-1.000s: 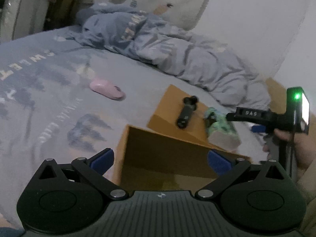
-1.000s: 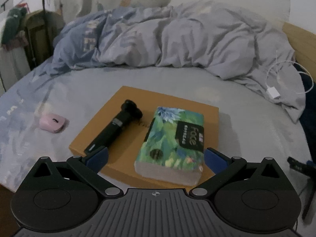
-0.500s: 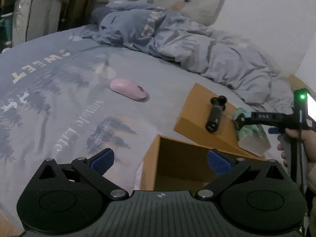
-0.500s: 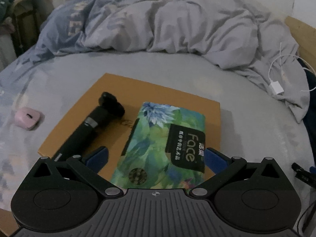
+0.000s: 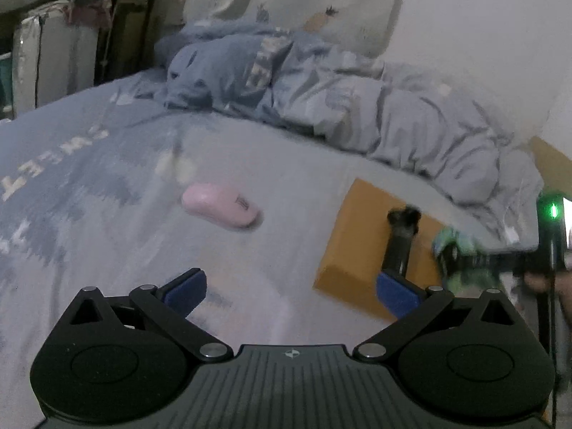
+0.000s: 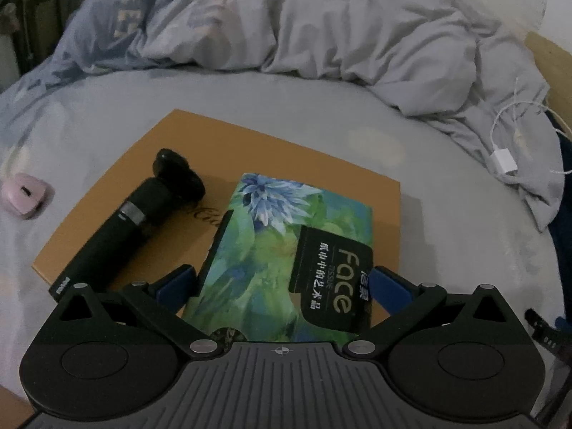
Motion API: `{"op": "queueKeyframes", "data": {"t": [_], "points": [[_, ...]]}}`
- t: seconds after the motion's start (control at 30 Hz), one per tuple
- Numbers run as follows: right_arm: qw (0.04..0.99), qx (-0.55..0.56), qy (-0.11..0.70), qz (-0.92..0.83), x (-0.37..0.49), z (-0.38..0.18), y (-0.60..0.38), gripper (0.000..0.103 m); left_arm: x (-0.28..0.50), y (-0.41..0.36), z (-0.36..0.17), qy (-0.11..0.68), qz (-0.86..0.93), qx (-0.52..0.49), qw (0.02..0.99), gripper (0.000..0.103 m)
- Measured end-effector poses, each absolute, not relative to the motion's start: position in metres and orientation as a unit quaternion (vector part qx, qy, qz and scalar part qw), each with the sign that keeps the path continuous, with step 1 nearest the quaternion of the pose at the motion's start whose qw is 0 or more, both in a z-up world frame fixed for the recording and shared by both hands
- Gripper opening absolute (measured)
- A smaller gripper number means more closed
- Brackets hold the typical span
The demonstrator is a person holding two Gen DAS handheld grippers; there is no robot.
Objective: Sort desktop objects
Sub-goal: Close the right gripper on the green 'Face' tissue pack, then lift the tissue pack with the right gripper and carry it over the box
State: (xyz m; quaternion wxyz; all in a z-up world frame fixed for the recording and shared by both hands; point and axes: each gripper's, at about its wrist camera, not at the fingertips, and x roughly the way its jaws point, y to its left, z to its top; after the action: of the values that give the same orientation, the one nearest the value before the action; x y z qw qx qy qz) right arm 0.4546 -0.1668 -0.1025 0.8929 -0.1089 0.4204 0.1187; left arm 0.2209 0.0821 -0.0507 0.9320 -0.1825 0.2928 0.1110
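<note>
One tissue pack [image 6: 286, 250] end hidden under right tool [image 6: 282, 286]

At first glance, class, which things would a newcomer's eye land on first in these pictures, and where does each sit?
The bright floral tissue pack stands out, lying on a brown box between the open fingers of the right gripper. Beside it on the box lies a black shaver. A pink mouse sits alone on the grey bedsheet, ahead of the open left gripper.

The bed [image 6: 321, 128] carries a duvet [image 6: 321, 25], cardboard box [image 6: 171, 136] and pink mouse [image 5: 220, 209].
</note>
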Motion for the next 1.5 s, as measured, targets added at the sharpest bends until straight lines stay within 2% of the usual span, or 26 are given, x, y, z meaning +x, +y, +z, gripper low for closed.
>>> {"op": "queueKeyframes", "data": {"t": [0.33,0.6,0.83,1.23,1.5], "points": [[0.884,-0.132,0.429,0.130,0.469,-0.106,-0.171,0.103,0.257,0.066,-0.062,0.296,0.071,-0.193,0.933,0.103],[0.867,-0.062,0.475,0.136,0.494,-0.129,-0.186,0.103,0.264,0.066,-0.082,0.318,0.067,-0.198,0.925,0.103],[0.871,-0.050,0.463,0.158,0.492,-0.134,-0.192,0.103,0.268,0.069,-0.084,0.321,0.064,-0.207,0.922,0.103],[0.869,-0.058,0.462,0.168,0.475,-0.127,-0.196,0.101,0.254,0.067,-0.074,0.331,0.072,-0.192,0.921,0.103],[0.882,-0.032,0.441,0.166,0.453,-0.096,-0.210,0.101,0.234,0.066,-0.051,0.319,0.078,-0.177,0.928,0.103]]}}
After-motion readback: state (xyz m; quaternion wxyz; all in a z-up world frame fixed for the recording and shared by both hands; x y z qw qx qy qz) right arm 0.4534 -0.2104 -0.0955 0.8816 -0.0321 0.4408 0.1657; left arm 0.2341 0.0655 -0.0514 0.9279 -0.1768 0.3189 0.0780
